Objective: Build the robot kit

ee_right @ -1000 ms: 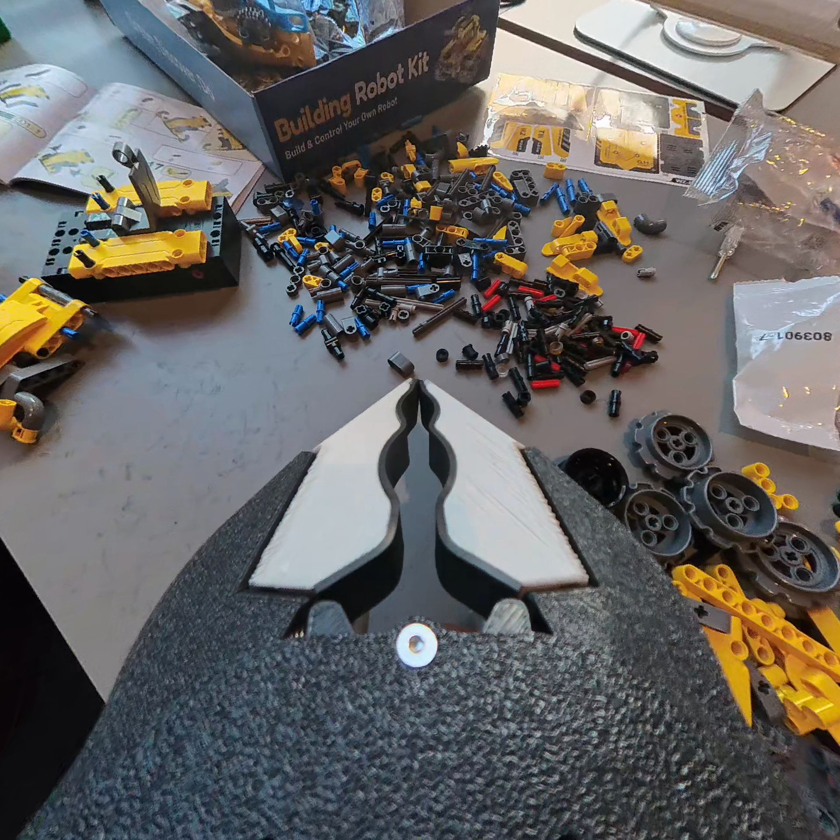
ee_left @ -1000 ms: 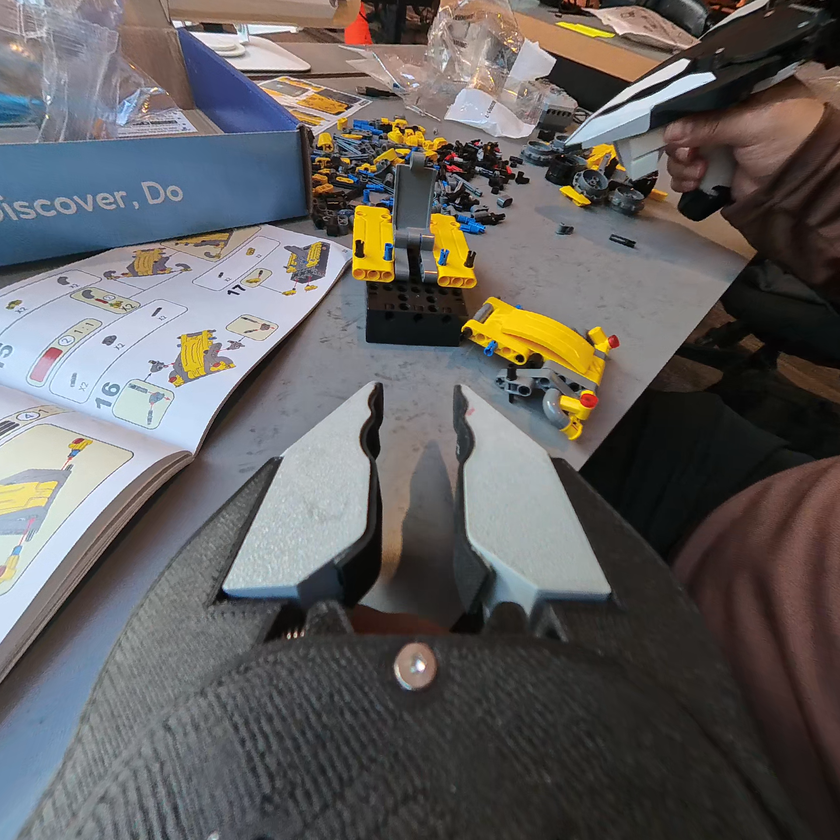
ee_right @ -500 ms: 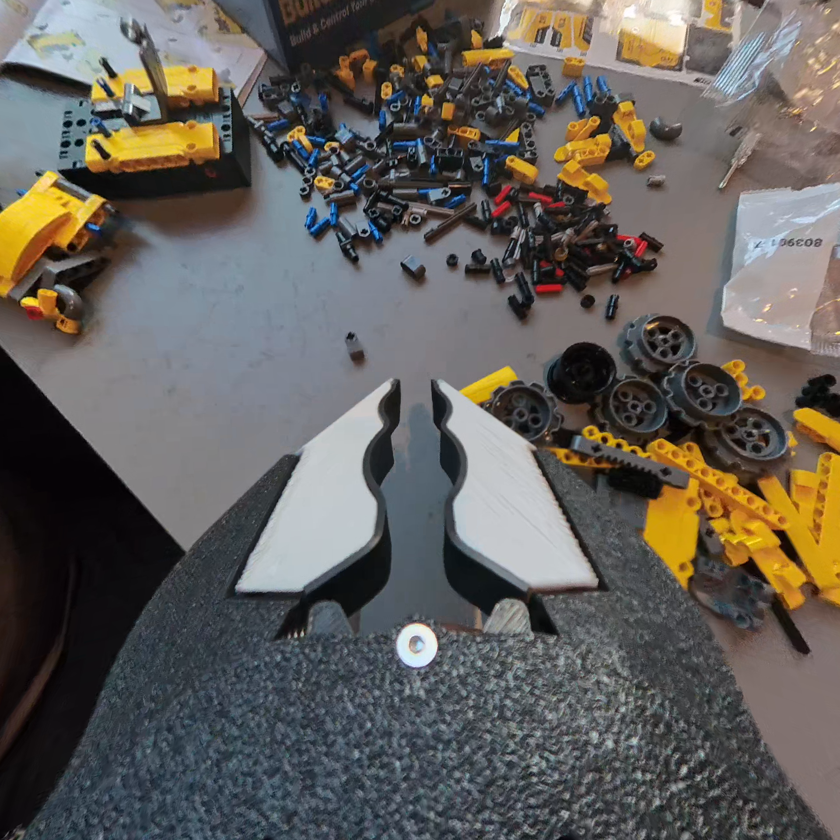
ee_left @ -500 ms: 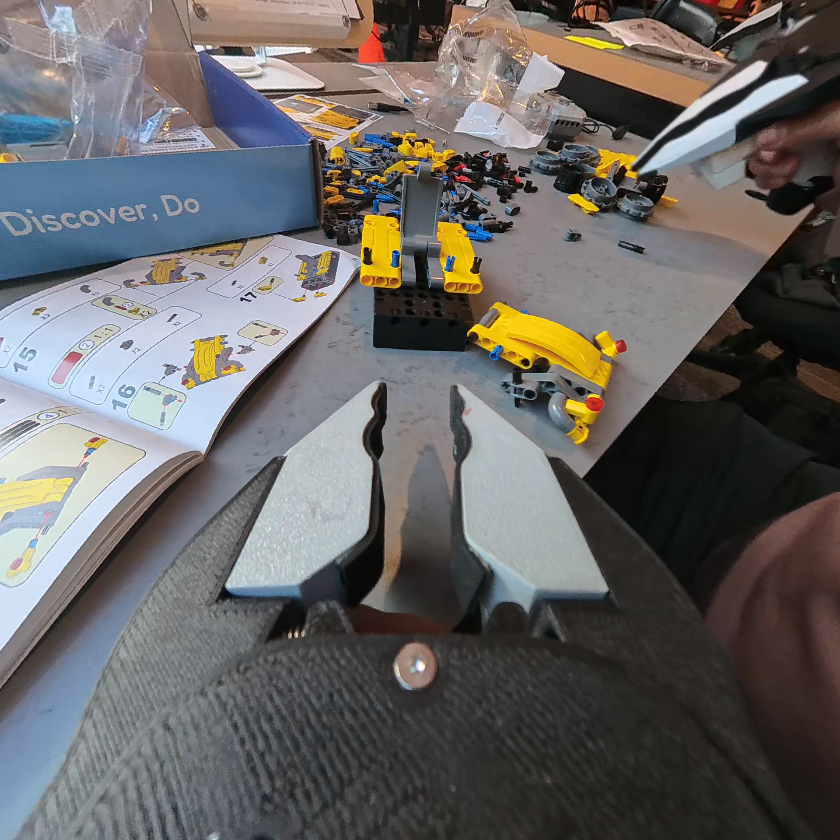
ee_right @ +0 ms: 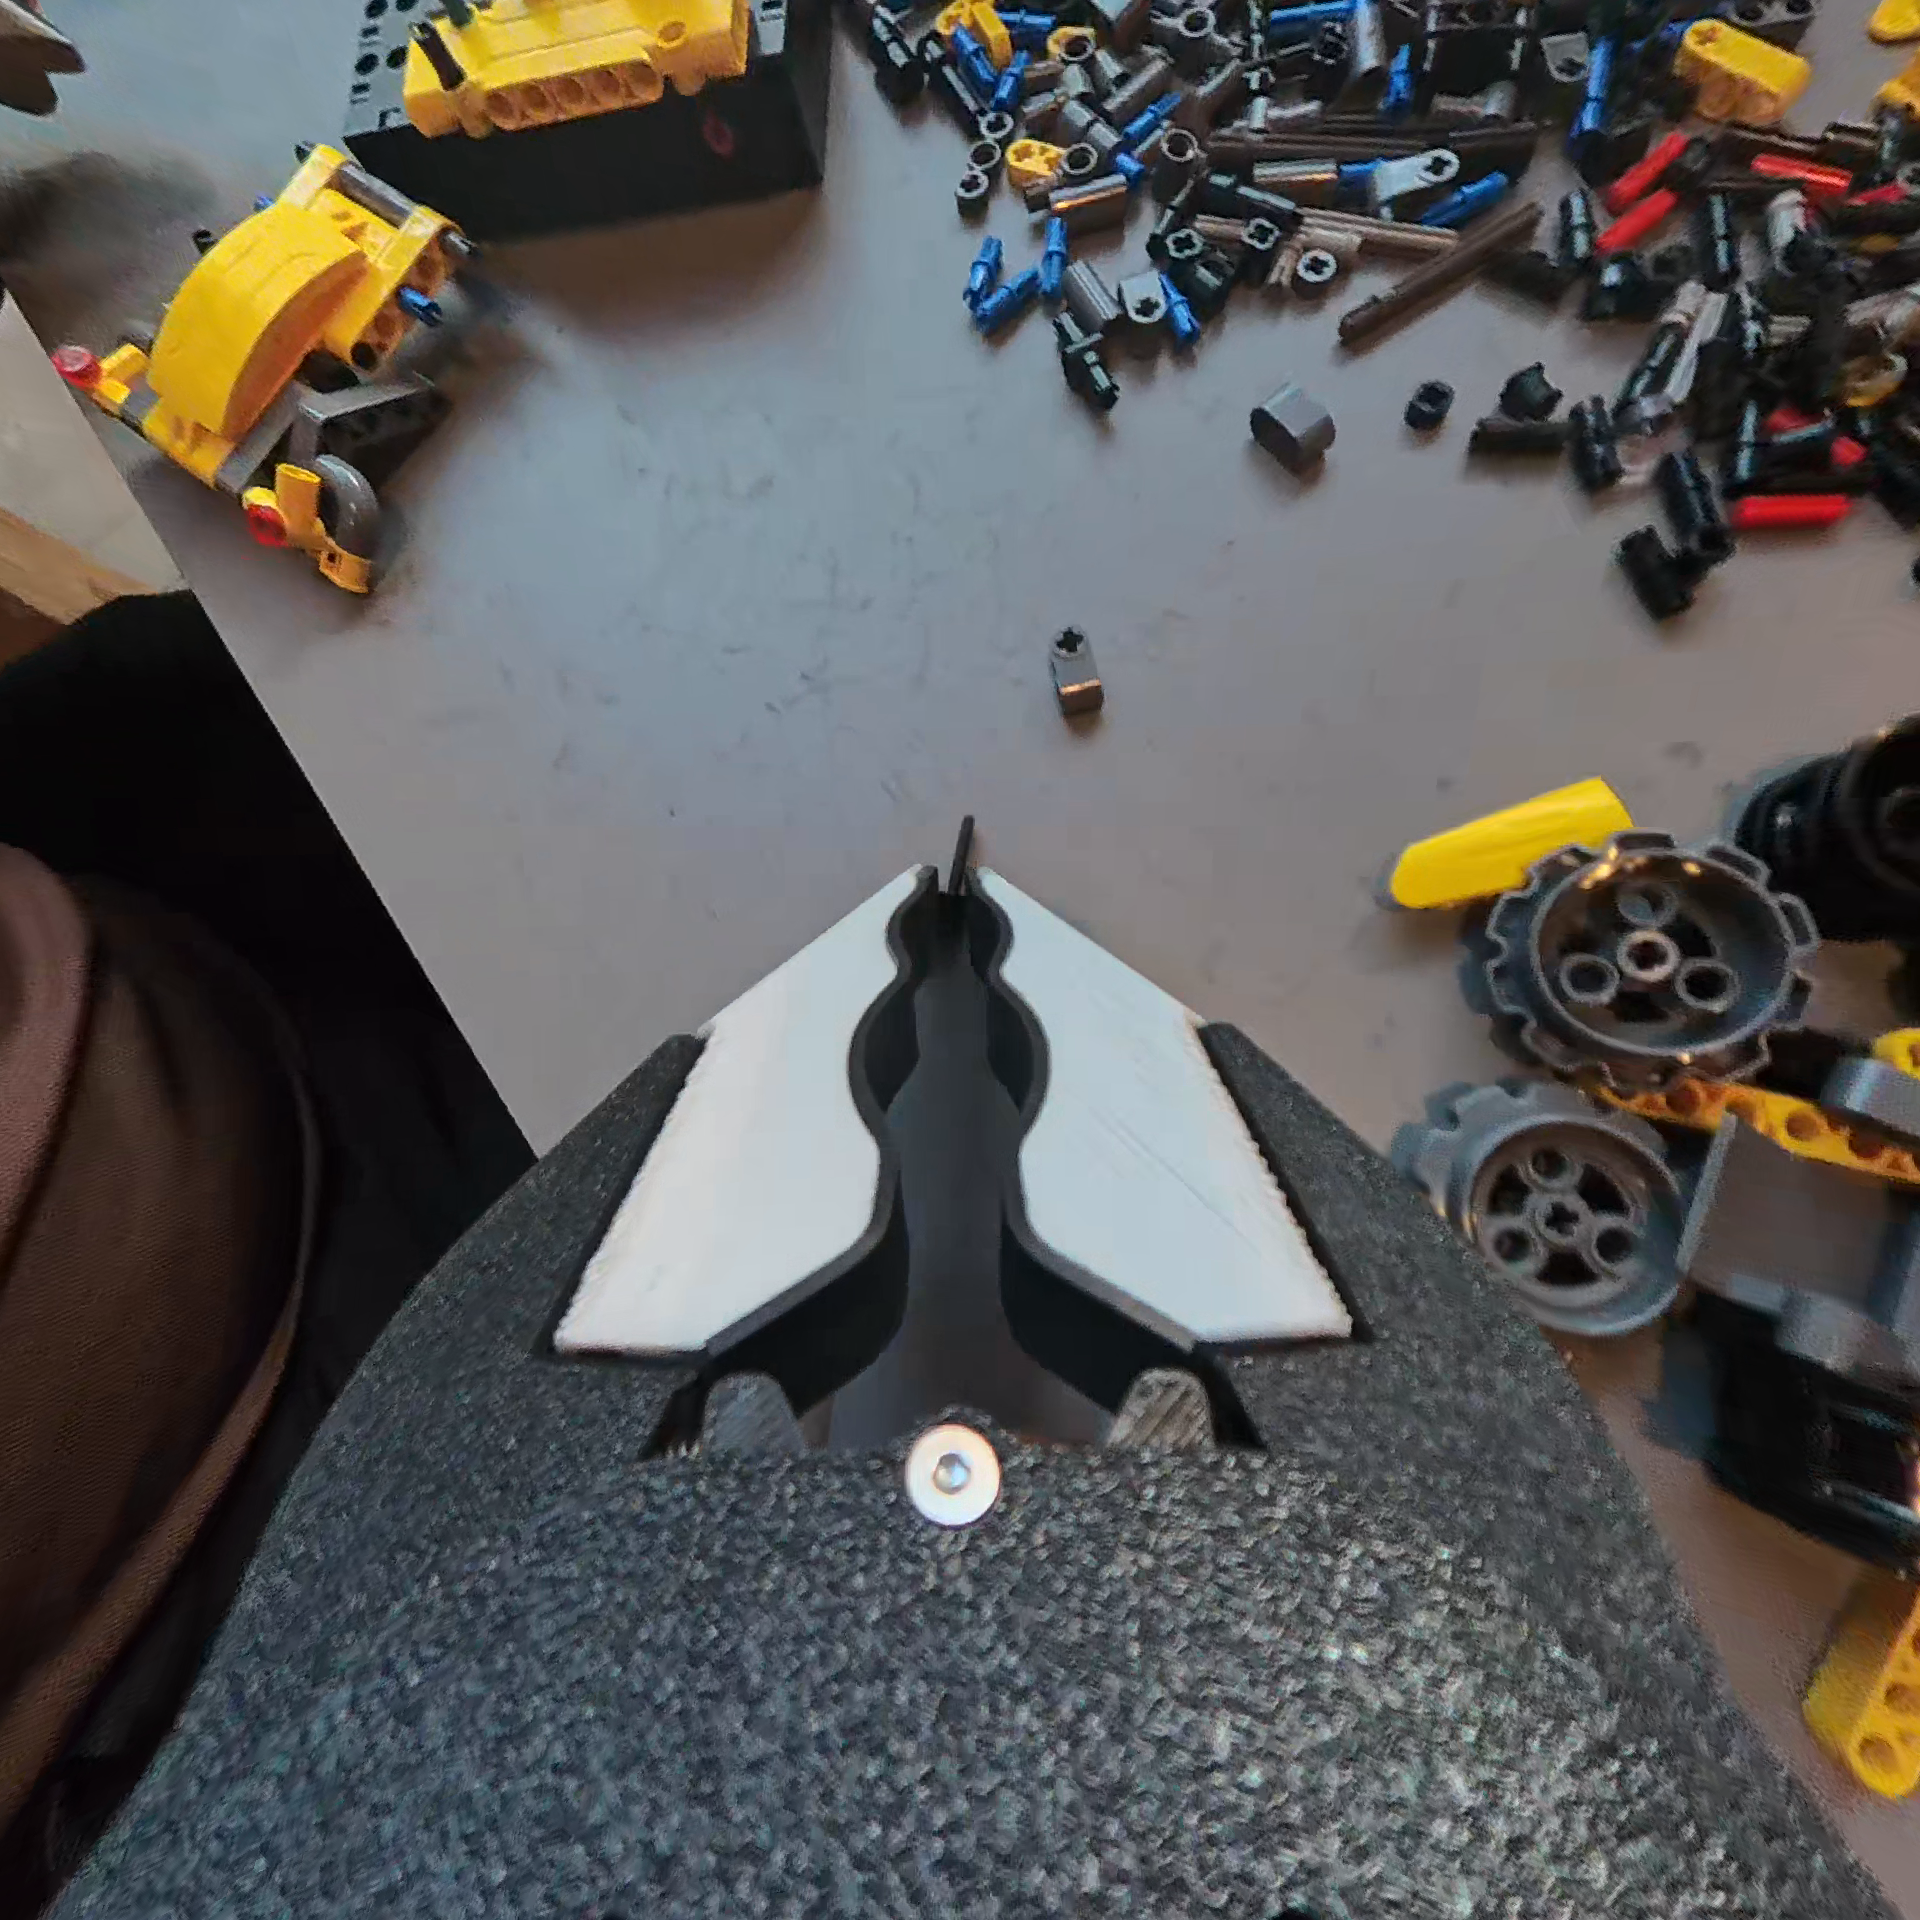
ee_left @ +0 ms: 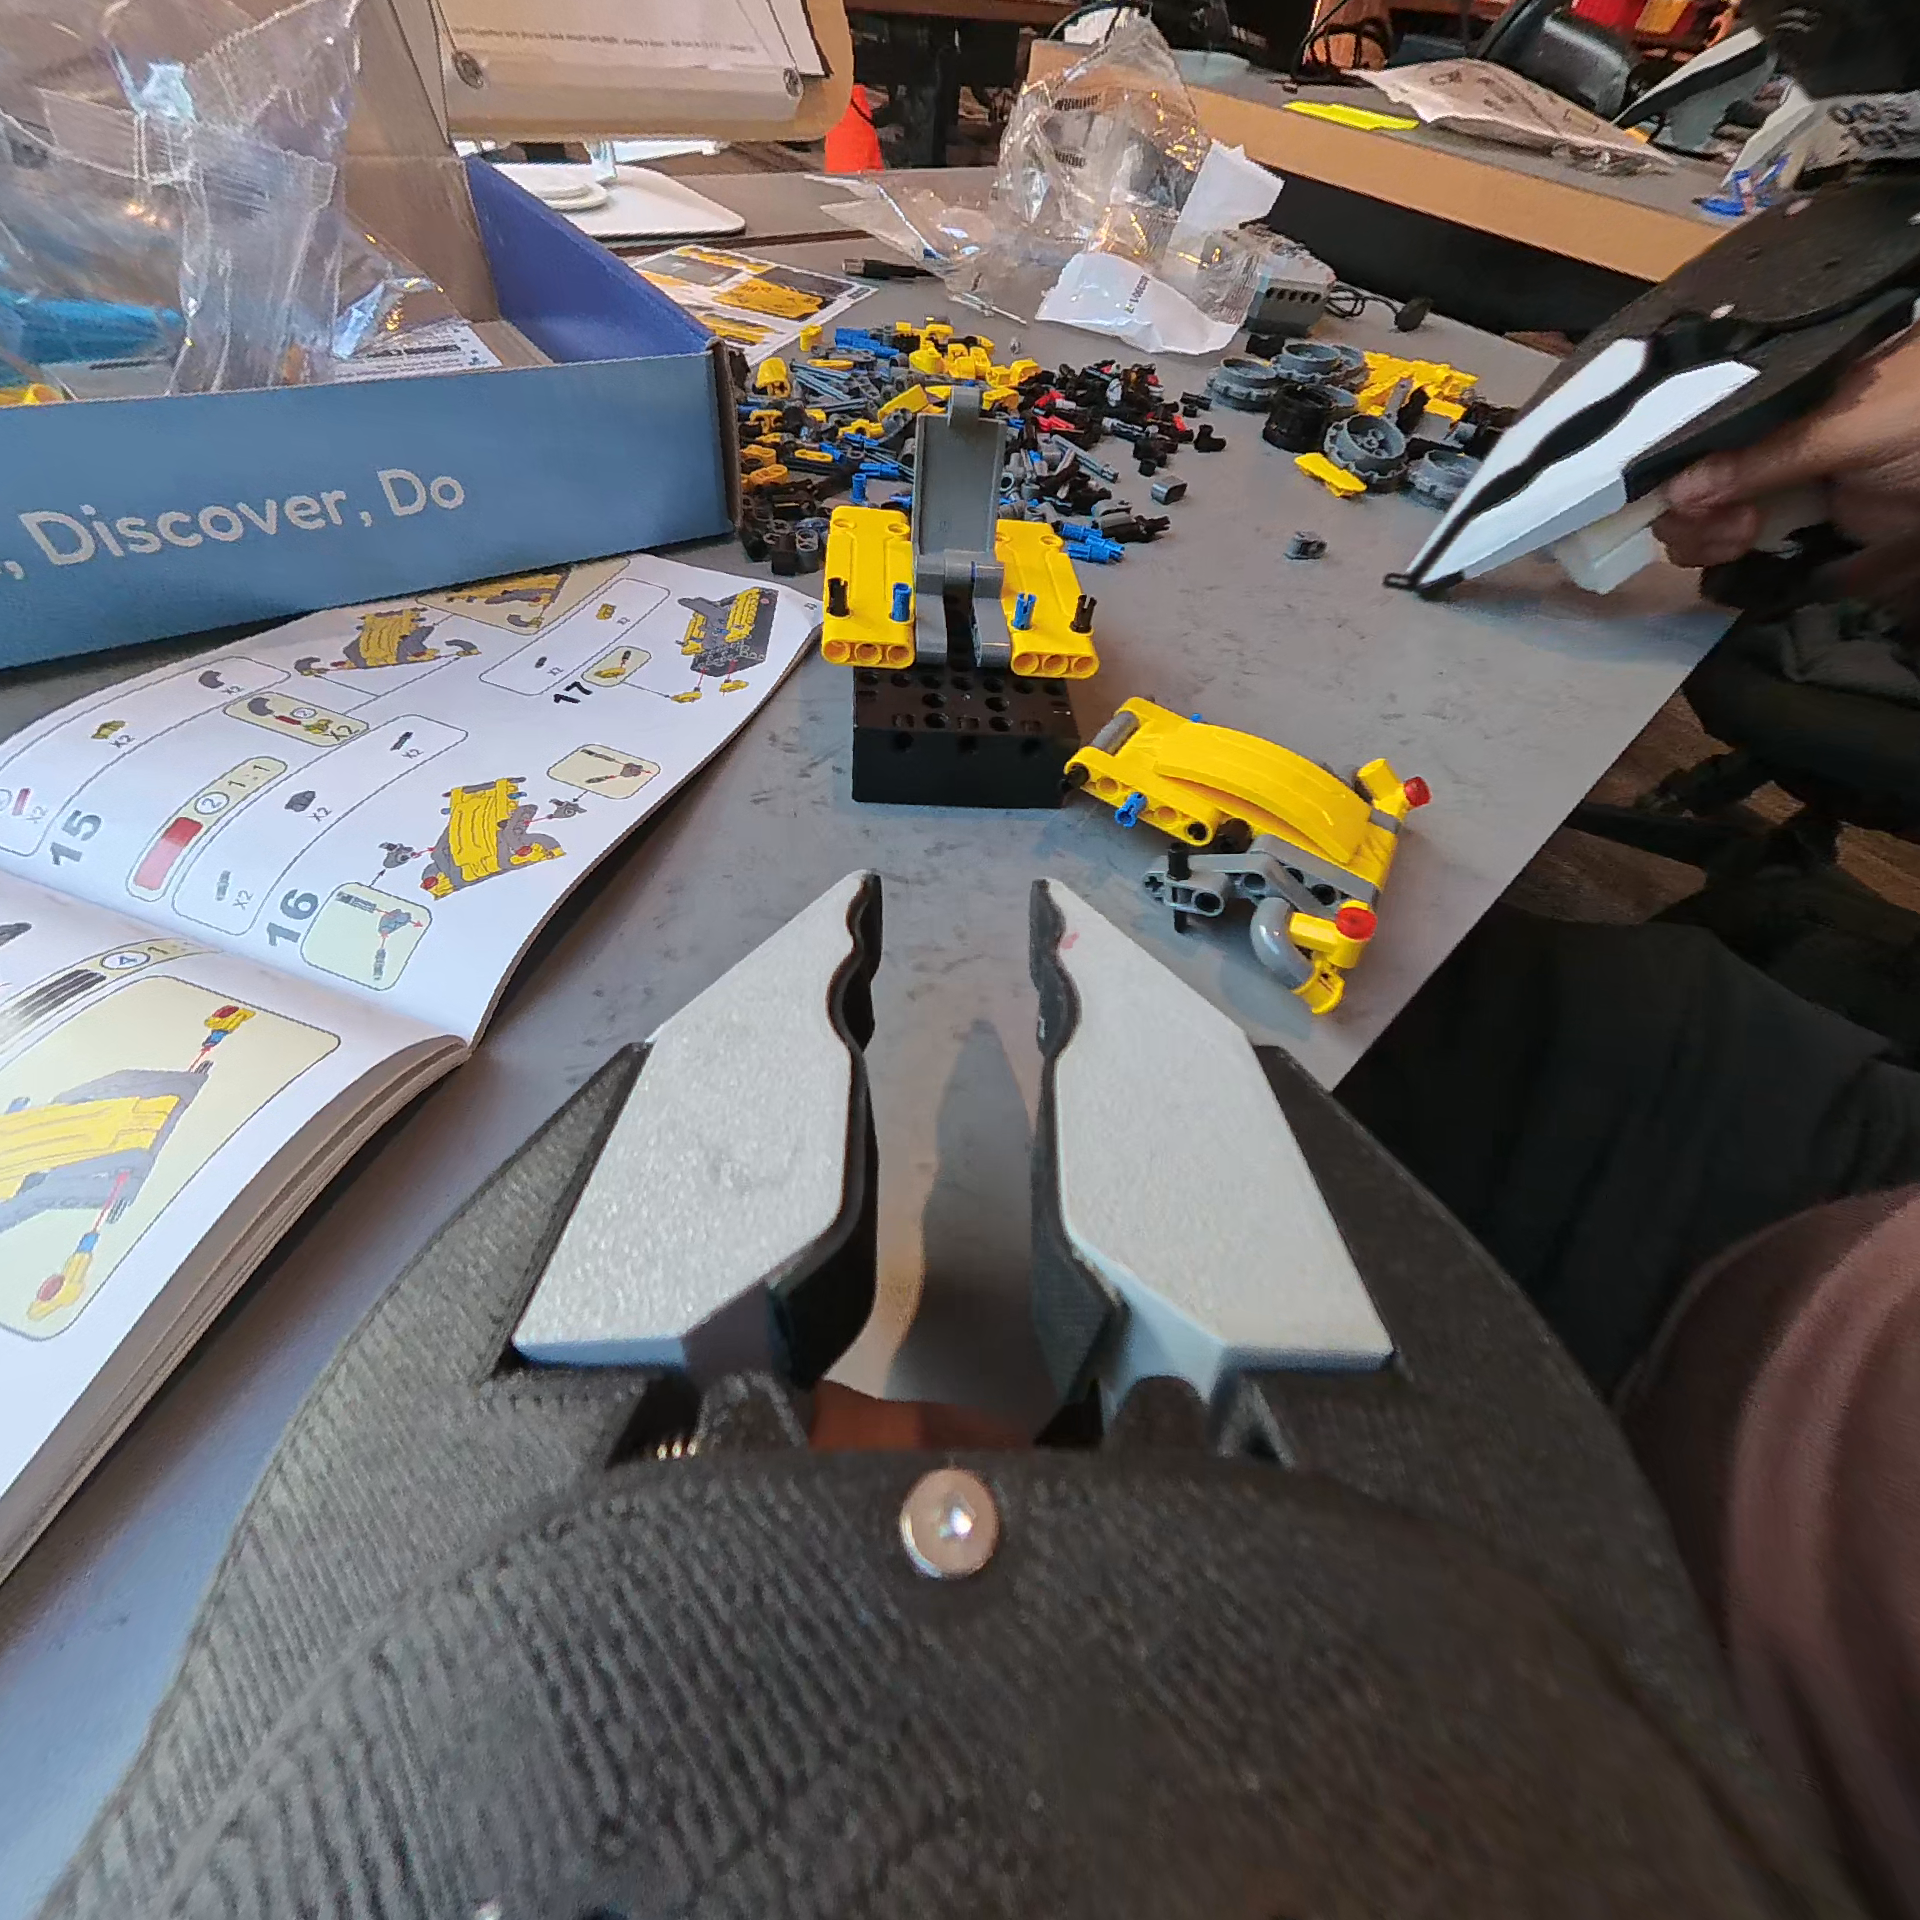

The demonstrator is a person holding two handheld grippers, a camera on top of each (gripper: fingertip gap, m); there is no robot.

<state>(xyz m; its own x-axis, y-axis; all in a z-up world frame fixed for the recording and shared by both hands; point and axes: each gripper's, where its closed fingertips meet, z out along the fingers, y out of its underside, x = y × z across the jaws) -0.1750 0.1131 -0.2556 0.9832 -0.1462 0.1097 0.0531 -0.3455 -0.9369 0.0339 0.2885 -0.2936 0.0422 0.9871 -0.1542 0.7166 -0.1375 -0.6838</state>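
Observation:
My right gripper (ee_right: 951,878) is shut on a thin black pin (ee_right: 964,844) that sticks out between its tips, low over the grey table (ee_right: 727,644). It also shows in the left wrist view (ee_left: 1418,580), tips down at the table. A small dark grey connector (ee_right: 1075,675) lies just ahead of it. My left gripper (ee_left: 954,902) is open and empty above the table's near edge. Ahead of it stand a black block carrying yellow panels and a grey seat (ee_left: 956,623) and a yellow subassembly (ee_left: 1247,821), which also shows in the right wrist view (ee_right: 270,343).
An open instruction booklet (ee_left: 312,831) and a blue kit box (ee_left: 343,499) lie to the left. Several loose small parts (ee_right: 1455,208) are spread across the table, with dark wheels (ee_right: 1647,961) and yellow beams to the right. The table edge (ee_right: 343,831) runs near the person's lap. The tips of one gripper are about 30 cm away from the tips of the other.
My right gripper has moved down and toward the near table edge, opened slightly, then shut on the thin black pin. My left gripper has stayed open and nearly still.

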